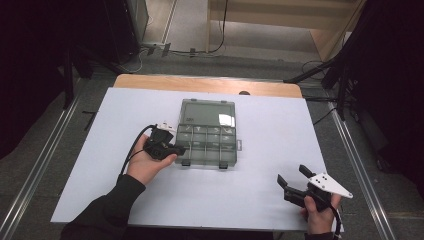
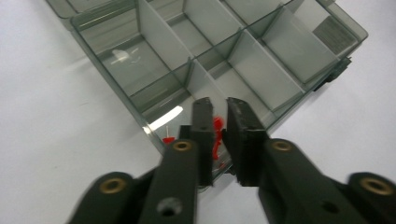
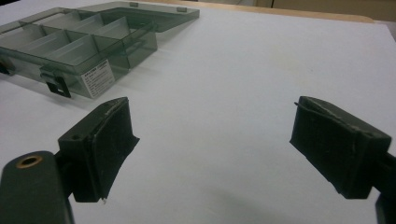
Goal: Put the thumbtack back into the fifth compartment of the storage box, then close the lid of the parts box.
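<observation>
Left gripper (image 2: 218,122): its jaws stand slightly apart over the near-left corner compartment of the organizer box (image 1: 208,132); a red pushpin (image 2: 217,135) shows in the gap, but whether the pads press on it cannot be told.
Right gripper (image 3: 210,149): released, jaws wide, holding nothing, at 4 o'clock on the white sheet (image 1: 280,125), well apart from the box.
Pushpins: a second red pin (image 2: 167,138) lies in the same compartment.
Risk: the pin may fall outside the box, because the jaws hang close to the outer wall (image 2: 154,135).
Obstacles: the dividers (image 2: 156,35) leave little room for the jaws.
Around: the open lid (image 1: 207,112) lies flat at 12 o'clock of the box.
</observation>
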`<state>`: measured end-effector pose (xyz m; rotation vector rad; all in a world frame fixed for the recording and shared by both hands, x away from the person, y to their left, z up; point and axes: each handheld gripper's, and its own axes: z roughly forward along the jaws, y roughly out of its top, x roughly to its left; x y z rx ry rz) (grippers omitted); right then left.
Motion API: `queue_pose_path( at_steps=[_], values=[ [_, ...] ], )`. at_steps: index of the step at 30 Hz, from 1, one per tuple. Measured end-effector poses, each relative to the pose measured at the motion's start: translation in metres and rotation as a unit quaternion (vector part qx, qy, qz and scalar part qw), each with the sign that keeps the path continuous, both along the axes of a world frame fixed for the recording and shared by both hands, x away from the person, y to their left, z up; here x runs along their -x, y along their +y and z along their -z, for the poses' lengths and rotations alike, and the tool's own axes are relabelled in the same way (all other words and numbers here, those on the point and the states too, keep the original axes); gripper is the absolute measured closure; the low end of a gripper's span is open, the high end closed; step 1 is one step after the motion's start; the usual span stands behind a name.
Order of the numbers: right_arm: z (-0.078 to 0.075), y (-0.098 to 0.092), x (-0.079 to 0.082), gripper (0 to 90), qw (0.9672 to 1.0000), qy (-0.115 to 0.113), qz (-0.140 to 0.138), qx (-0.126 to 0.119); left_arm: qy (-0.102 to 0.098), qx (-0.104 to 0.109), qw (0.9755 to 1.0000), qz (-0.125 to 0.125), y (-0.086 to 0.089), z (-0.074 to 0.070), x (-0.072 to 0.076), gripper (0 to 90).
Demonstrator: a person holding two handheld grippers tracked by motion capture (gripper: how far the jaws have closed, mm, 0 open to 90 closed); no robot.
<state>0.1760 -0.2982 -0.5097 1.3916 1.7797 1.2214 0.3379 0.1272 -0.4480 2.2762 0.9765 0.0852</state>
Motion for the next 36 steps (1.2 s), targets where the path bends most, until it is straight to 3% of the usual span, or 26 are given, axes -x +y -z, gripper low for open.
queue_pose_path(
  at_steps=[3, 7, 10, 15, 22, 29, 32, 36],
  values=[
    [0.000, 0.001, 0.000, 13.3, 1.0000, 0.000, 0.000, 0.002, -0.001, 0.004, 1.0000, -0.003, 0.001, 0.000, 0.000, 69.6],
    [0.000, 0.002, 0.001, 13.4, 1.0000, 0.001, -0.001, 0.001, -0.006, 0.022, 0.9997, -0.007, 0.003, -0.003, 0.000, 46.3],
    [0.000, 0.002, 0.001, 13.3, 1.0000, -0.003, -0.003, 0.003, 0.010, 0.040, 0.9992, 0.000, 0.004, -0.003, -0.001, 25.6],
    [0.000, 0.004, 0.001, 13.3, 1.0000, -0.001, -0.004, 0.004, 0.008, 0.048, 0.9988, 0.003, 0.005, -0.004, -0.002, 0.0],
    [-0.002, 0.006, 0.003, 13.3, 1.0000, 0.001, -0.007, 0.001, -0.005, 0.058, 0.9978, -0.033, 0.011, -0.006, -0.007, 0.0],
    [-0.004, 0.010, 0.001, 12.9, 1.0000, 0.002, -0.009, 0.002, 0.006, 0.062, 0.9975, -0.033, 0.017, -0.003, -0.011, 0.0],
    [-0.005, 0.013, -0.002, 11.7, 0.9999, 0.008, -0.012, 0.001, -0.012, 0.059, 0.9974, -0.041, 0.017, -0.002, -0.011, 0.0],
    [-0.007, 0.017, -0.005, 8.8, 0.9997, 0.011, -0.021, -0.003, -0.021, 0.085, 0.9952, -0.043, 0.022, -0.004, -0.015, 0.0]
  ],
)
